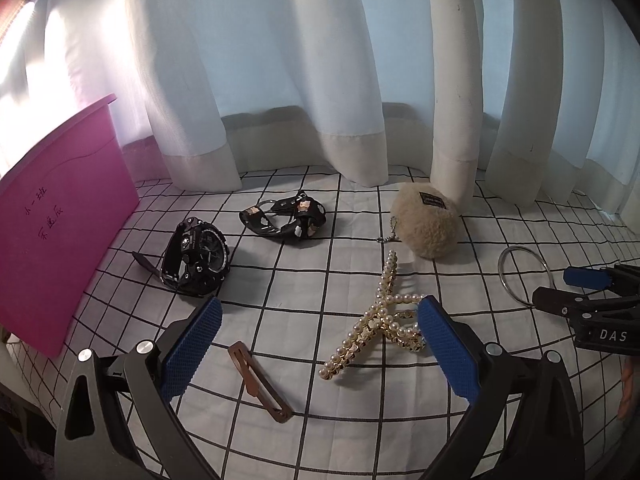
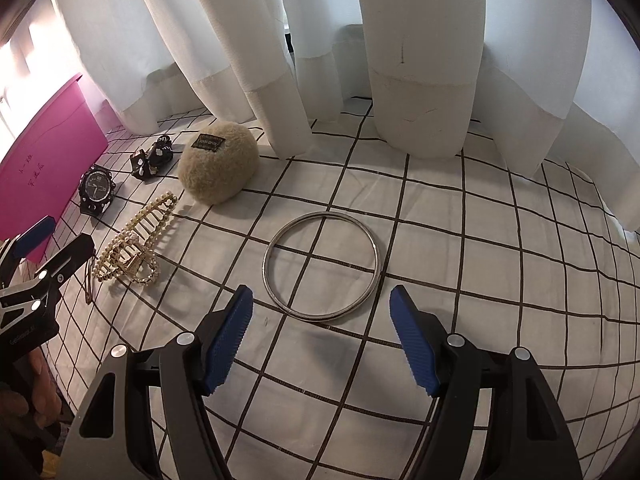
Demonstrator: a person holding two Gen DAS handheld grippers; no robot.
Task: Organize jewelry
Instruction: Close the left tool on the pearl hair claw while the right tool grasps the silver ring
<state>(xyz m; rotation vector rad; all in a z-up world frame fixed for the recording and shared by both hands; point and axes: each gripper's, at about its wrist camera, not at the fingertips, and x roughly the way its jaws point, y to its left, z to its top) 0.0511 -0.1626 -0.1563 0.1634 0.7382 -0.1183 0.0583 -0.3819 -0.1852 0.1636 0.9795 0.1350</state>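
Note:
On a checked cloth lie a pearl hair claw (image 1: 380, 316) (image 2: 136, 240), a brown snap clip (image 1: 260, 380), a black watch (image 1: 196, 256) (image 2: 96, 192), a black patterned hair clip (image 1: 286, 216) (image 2: 154, 156), a fluffy beige pouch (image 1: 426, 220) (image 2: 218, 164) and a silver bangle (image 1: 526, 276) (image 2: 322, 266). My left gripper (image 1: 320, 316) is open and empty, just above the cloth, with the pearl claw by its right finger. My right gripper (image 2: 322, 304) is open and empty, its tips just short of the bangle's near edge.
A pink box (image 1: 60, 220) (image 2: 44, 160) stands at the left. White curtains (image 1: 280, 80) (image 2: 400, 60) hang along the back edge of the cloth. The other gripper shows at each view's side: right one (image 1: 592, 300), left one (image 2: 40, 272).

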